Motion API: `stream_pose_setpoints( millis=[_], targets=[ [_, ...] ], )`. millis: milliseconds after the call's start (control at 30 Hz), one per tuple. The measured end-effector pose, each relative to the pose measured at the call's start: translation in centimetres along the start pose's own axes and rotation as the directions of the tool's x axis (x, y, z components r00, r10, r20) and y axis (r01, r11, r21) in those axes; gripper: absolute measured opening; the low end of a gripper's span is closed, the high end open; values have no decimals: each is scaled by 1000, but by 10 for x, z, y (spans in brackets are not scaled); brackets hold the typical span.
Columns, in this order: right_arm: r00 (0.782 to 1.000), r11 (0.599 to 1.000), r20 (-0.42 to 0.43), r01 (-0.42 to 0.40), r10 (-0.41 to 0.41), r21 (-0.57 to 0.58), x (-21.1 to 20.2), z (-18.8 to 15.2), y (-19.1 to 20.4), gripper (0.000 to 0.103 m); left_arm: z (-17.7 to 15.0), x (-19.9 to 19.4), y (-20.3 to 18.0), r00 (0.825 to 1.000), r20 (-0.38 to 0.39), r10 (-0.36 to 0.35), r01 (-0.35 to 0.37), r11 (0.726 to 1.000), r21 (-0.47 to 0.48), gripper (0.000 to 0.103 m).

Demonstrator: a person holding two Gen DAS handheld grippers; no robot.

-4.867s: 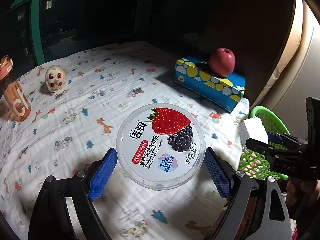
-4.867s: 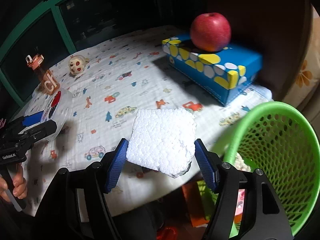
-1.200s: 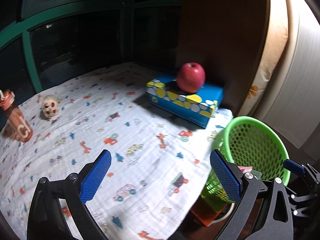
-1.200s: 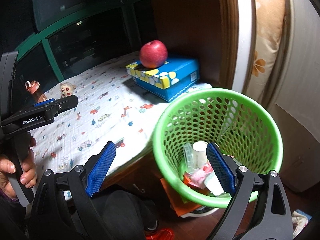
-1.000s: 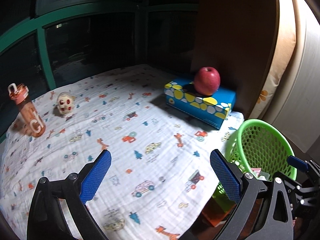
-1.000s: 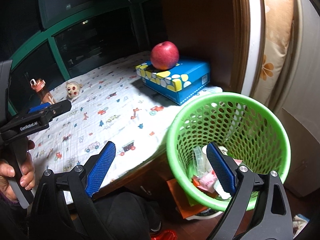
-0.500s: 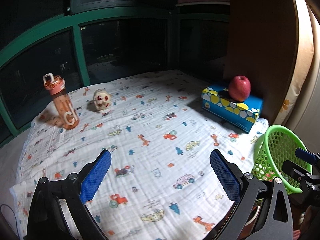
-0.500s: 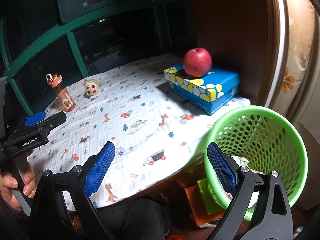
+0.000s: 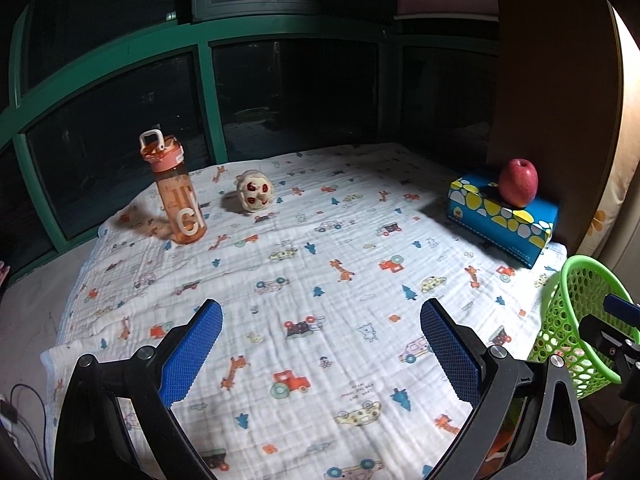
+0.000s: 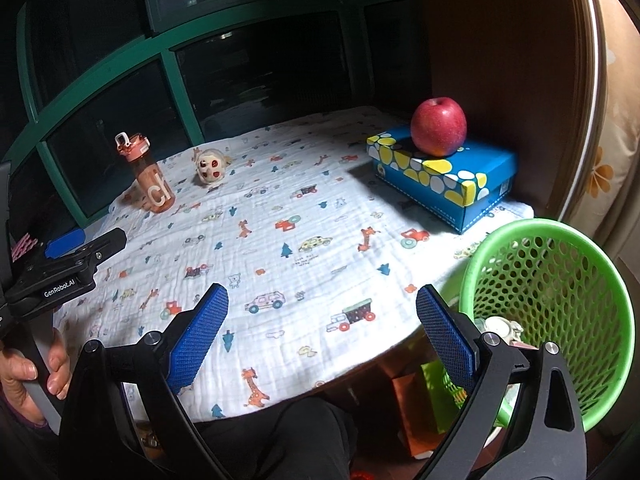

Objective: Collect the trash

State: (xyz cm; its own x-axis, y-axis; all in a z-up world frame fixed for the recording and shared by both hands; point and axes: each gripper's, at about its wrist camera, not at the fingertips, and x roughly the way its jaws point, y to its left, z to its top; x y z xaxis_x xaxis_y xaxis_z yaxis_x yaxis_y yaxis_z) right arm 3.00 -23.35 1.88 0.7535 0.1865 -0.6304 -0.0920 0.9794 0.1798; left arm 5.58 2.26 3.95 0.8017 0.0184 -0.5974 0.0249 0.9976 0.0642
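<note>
Worktop (image 9: 304, 272), covered by a white cloth printed with cars and giraffes; no loose litter visible on it. Left tongs (image 9: 320, 344): spread wide, nothing between the blue pads, hovering above the near edge of the cloth and touching nothing. Right tongs (image 10: 322, 338): likewise spread wide and empty, held over the near edge at the worktop's 5 o'clock corner, beside the bin. Green mesh basket (image 10: 560, 264): the task's receptacle, standing off the worktop's edge at 4 o'clock; scraps of trash (image 10: 500, 326) lie in its bottom, partly hidden behind the right tongs. Remaining on the cloth: orange water bottle (image 9: 176, 196), upright at 10 o'clock; small round toy (image 9: 256, 192) just beside it toward 11 o'clock; blue spotted box (image 9: 504, 216) at 2 o'clock with a red apple (image 9: 518, 182) resting on top. None of these reads as waste. Judgement: collecting appears finished or nearly so. To do the present step well, scan the cloth and the floor near the basket for anything missed, keep both tongs raised and apart so they snag neither the cloth nor each other, and leave bottle, toy, box and apple undisturbed.
</note>
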Motion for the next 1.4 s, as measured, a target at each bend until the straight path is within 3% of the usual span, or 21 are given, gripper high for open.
stream_pose_setpoints(
  millis=[267, 1400],
  targets=[
    [1000, 1000, 6, -14, 14, -5, -2, 2, 2, 95, -4, -7, 4, 999, 15, 33, -33, 999, 14, 96],
    [999, 999, -7, -35, 34, -13, 3, 0, 7, 96, -16, -13, 8, 999, 4, 37, -37, 999, 2, 96]
  ],
)
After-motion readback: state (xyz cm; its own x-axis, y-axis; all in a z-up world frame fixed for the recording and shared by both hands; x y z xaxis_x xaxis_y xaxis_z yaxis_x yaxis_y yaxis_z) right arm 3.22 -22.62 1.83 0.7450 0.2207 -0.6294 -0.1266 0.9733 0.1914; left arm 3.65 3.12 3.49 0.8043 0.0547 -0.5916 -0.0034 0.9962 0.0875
